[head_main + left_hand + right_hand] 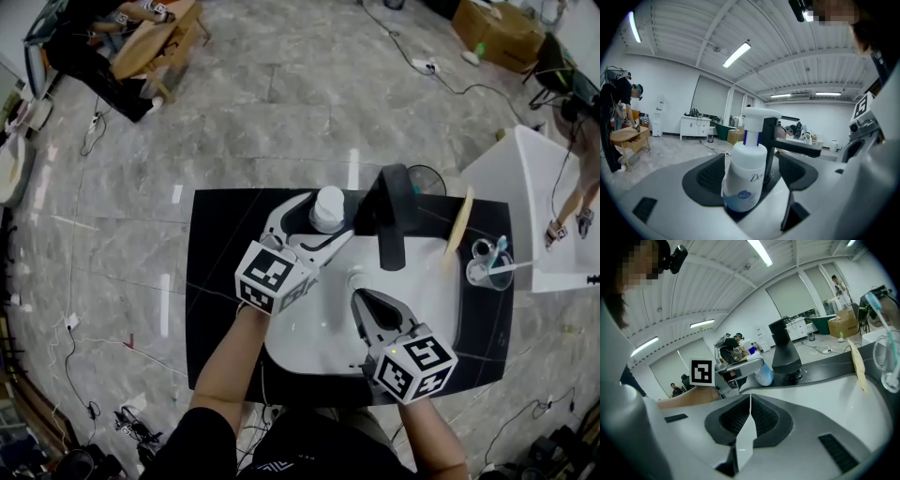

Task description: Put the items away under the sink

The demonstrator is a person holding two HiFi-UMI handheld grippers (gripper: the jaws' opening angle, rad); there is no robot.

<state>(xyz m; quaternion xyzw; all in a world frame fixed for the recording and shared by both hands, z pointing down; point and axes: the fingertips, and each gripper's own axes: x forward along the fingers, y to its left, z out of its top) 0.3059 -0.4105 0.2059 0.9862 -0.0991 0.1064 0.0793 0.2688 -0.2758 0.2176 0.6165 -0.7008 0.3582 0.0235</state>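
1. Here, the left forearm (234,361) reaches up from the near edge, and the left gripper (326,220) points towards the left side of the tap (392,220), nearly level.
2. Its jaws stand wide apart with the bottle (328,204) between them. The pad on the tap's side is clear of the bottle, so nothing is clamped.
3. The bottle stands upright on the counter (216,281), just left of the tap.
4. The right gripper (361,300) hangs over the sink (319,337), on the near side of the tap, tilted downward. Its jaws are pressed together with nothing between them.
5. Counted: one bottle, one tap and one sink.
6. Right of the tap are one wooden strip (458,222) and one cup (487,267), which holds one toothbrush (499,246).
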